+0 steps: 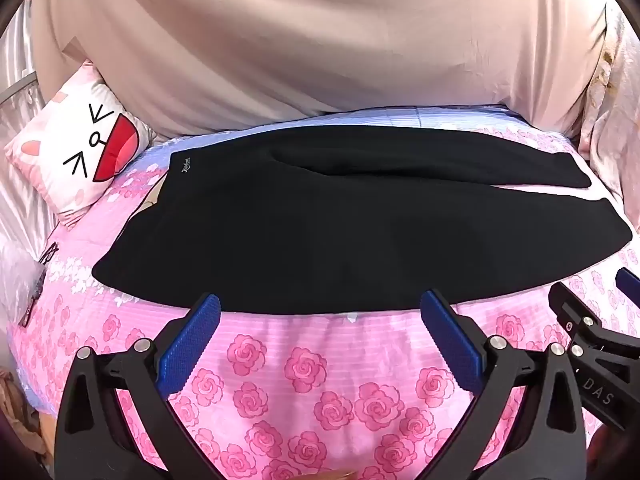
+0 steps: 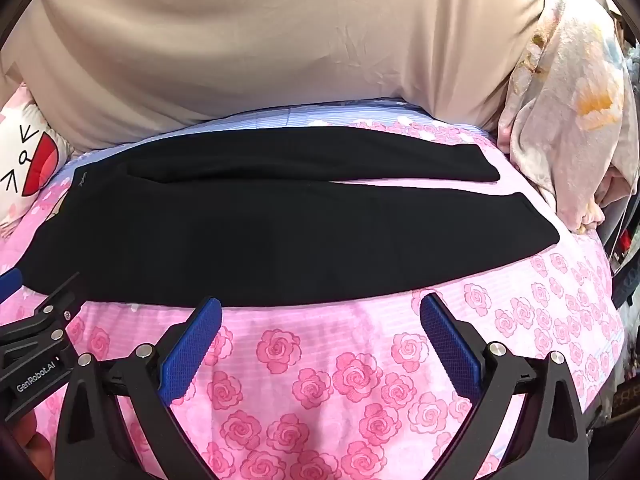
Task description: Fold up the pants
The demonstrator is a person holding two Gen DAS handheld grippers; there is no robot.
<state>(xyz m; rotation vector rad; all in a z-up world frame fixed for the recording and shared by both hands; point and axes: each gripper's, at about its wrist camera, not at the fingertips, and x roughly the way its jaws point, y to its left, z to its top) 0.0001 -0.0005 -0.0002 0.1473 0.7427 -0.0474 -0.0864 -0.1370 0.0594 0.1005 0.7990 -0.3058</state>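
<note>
Black pants (image 1: 340, 232) lie spread flat across a pink rose-print bedsheet (image 1: 304, 384), waist at the left with a small logo, both legs running to the right and split apart at the ends. In the right wrist view the same pants (image 2: 260, 232) fill the middle. My left gripper (image 1: 320, 308) hovers open at the pants' near edge, nothing between its blue pads (image 1: 188, 344). My right gripper (image 2: 320, 308) is also open and empty at that near edge, further right. Each gripper shows at the side of the other's view.
A white cartoon-face pillow (image 1: 76, 152) sits at the back left. A beige draped cloth (image 1: 320, 48) hangs behind the bed. A floral blanket (image 2: 568, 120) is bunched at the back right. The bed's right edge drops off near dark objects (image 2: 624, 248).
</note>
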